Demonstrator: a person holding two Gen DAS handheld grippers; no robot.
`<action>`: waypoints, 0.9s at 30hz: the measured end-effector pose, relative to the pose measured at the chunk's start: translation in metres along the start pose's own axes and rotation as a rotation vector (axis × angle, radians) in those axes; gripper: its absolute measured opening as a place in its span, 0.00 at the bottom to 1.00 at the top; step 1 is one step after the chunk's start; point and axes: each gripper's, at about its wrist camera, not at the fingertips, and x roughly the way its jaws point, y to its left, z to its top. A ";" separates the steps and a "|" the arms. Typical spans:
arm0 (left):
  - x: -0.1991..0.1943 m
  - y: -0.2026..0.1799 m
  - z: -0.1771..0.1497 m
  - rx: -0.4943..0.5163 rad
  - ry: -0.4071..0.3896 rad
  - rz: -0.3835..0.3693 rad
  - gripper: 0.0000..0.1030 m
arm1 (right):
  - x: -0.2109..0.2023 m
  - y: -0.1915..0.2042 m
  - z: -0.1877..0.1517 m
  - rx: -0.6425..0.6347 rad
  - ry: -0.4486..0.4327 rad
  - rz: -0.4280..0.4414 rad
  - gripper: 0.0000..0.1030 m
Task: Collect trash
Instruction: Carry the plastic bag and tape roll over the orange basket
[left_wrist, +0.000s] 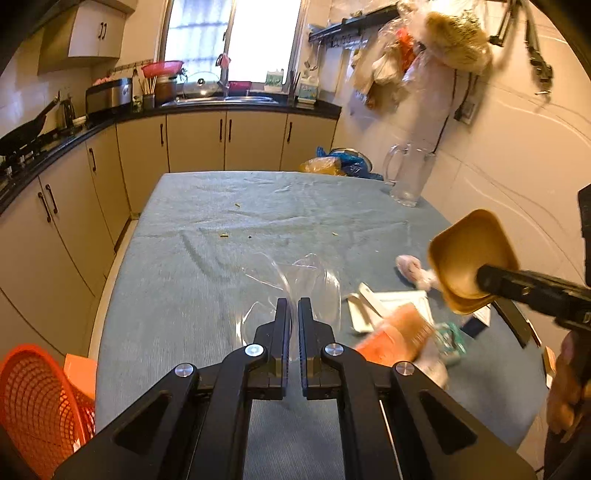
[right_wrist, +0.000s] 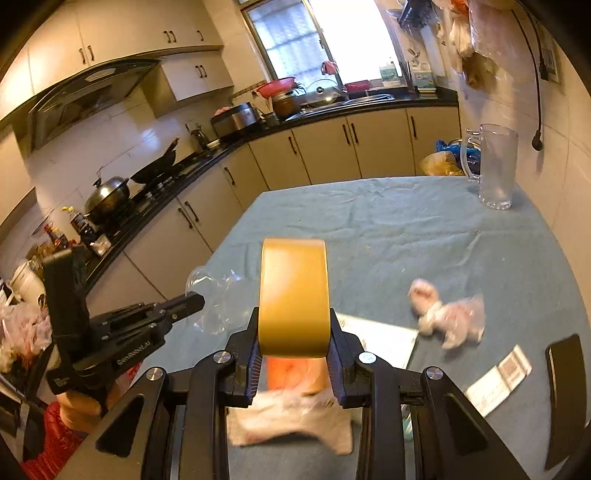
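While the left gripper (left_wrist: 294, 301) is clamped on a clear plastic lid (left_wrist: 295, 280) raised above the blue table (left_wrist: 184, 258), the right gripper (right_wrist: 293, 321) is clamped on a yellow tray (right_wrist: 293, 295), upright between its fingers.

Materials: mostly plastic on cloth.
Desk under wrinkled matt blue-grey cloth (right_wrist: 388, 229); thin clear glossy plastic packaging (left_wrist: 295, 280); matt tan square pulp tray (right_wrist: 293, 295); matt black plastic left hand-held gripper (left_wrist: 293, 314); clear smooth glass mug (right_wrist: 495, 166); orange plastic mesh basket (left_wrist: 37, 402).

Right gripper (right_wrist: 293, 332) clamps yellow tray (right_wrist: 293, 295) – edge-on (table (right_wrist: 369, 229) below).
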 end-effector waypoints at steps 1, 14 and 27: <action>-0.004 -0.001 -0.002 0.002 -0.004 0.005 0.04 | -0.002 0.002 -0.005 0.001 -0.002 0.006 0.32; -0.050 -0.010 -0.049 -0.008 -0.043 0.044 0.04 | -0.005 0.017 -0.063 0.046 0.005 0.083 0.32; -0.079 0.009 -0.068 -0.055 -0.069 0.061 0.04 | 0.006 0.042 -0.075 0.004 0.043 0.135 0.32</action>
